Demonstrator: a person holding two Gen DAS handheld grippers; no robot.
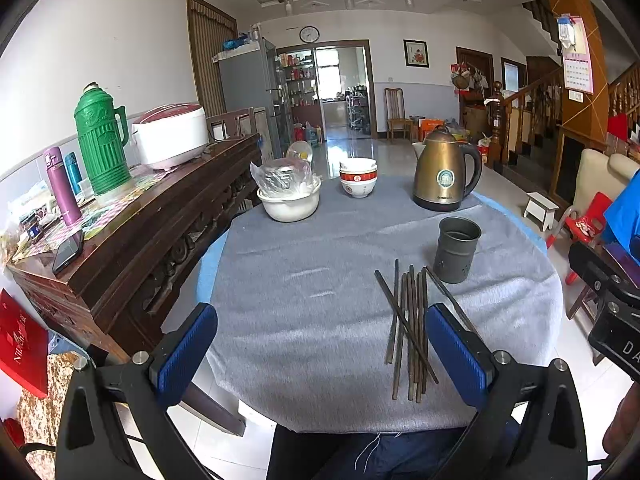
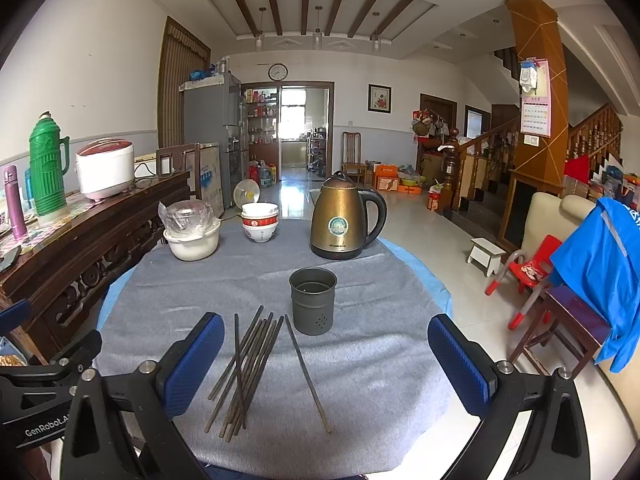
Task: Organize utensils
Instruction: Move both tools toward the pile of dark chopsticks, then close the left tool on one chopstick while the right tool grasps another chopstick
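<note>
Fingers, left view: your left gripper point(image 1: 322, 350) is spread wide, empty, above the grey cloth point(image 1: 304, 280); chopsticks point(image 1: 410, 328) lie by the holder cup point(image 1: 457, 249). Right view: your right gripper point(image 2: 326, 362) gapes wide, empty; chopsticks point(image 2: 248, 372) lie loose beside the upright cup point(image 2: 312, 300).

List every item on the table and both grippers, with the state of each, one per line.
left gripper: open, holding nothing
right gripper: open, holding nothing
chopsticks: loose, lying flat in a crossed pile on the grey cloth
single chopstick: lying flat, apart from the pile
metal utensil holder: upright, looks empty
electric kettle: upright, lid shut
rice bowls: stacked, upright
white basin: upright, plastic-wrapped contents
</note>
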